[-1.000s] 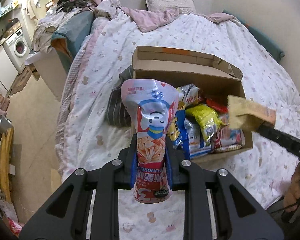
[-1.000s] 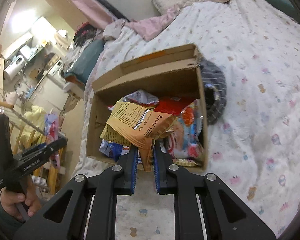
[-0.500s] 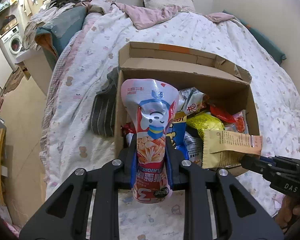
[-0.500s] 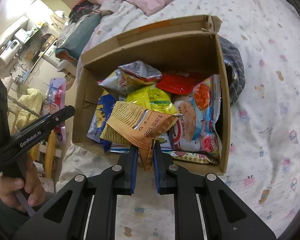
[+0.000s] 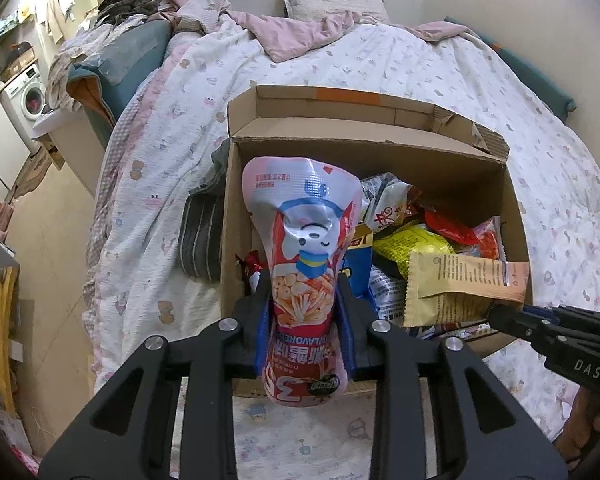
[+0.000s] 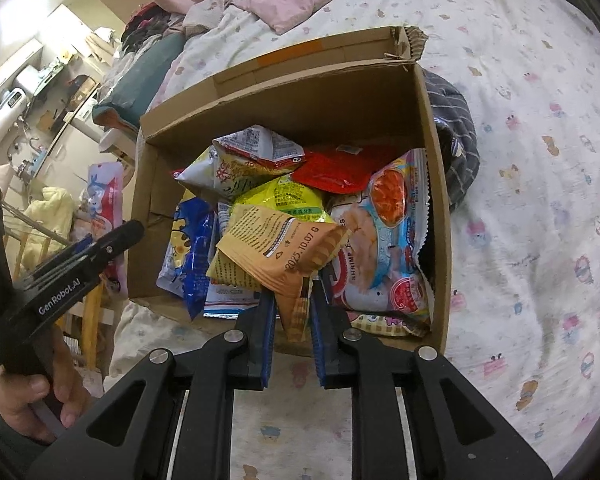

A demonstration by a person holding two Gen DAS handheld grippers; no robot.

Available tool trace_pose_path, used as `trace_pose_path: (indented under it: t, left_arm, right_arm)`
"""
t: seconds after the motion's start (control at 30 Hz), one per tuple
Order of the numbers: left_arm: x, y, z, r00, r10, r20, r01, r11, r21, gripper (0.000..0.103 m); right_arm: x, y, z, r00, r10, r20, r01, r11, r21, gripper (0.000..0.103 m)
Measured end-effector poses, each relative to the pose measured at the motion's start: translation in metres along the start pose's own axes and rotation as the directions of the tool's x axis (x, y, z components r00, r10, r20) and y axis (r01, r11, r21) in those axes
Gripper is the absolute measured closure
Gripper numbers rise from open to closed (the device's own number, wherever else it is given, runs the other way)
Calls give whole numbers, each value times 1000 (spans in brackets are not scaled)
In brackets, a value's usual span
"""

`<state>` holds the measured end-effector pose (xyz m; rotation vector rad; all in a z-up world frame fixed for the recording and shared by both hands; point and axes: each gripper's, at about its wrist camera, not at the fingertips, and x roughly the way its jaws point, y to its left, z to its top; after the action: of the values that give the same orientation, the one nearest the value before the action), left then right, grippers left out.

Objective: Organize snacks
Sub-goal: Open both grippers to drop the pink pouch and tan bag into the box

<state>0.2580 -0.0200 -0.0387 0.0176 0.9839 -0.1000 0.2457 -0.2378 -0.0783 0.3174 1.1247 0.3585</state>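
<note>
An open cardboard box (image 5: 380,160) (image 6: 300,92) holding several snack packets sits on the bed. My left gripper (image 5: 302,284) holds a pink snack bag (image 5: 304,216) upright over the box's near left corner. Its jaws are opening, but the pads still touch the bag's sides. My right gripper (image 6: 294,288) pinches the corner of a tan snack bag (image 6: 276,240) that hangs over the packets at the box's near edge. Those jaws are opening too, with the bag still between them. Each wrist view shows the other gripper (image 5: 500,316) (image 6: 132,228) with its bag (image 5: 460,280) (image 6: 106,200).
The box rests on a white patterned quilt (image 5: 500,80). A dark striped cloth (image 5: 200,232) (image 6: 456,140) lies against the box's side. A pillow (image 5: 332,0) and pink blanket lie at the head of the bed. Piled clothes, a washing machine (image 5: 24,96) and bare floor lie beyond the bed's edge.
Both grippers came down toward the box with their bags, and the tan bag swung in over the packets. Both pairs of jaws now stand slightly wider.
</note>
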Motion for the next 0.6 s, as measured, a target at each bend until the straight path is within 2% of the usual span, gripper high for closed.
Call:
trace_pose_path:
  t: [0.3,0.53,0.6]
  left_arm:
    - [-3,2,-4,1000,3,13,-3,1000,-2,70]
    - [-9,-2,-5,999,27,29,-28,999,22,59]
    - [-9,-3,-5,999,40,34,-41,999,25,53]
  right_arm:
    - [-1,-4,-1,1000,3,0,-3,1000,23,84]
    - [-3,-7,0,1000,-11,6,10,999,38,79]
    - [-3,-8,1,1000,-18,8,18,999,40,76]
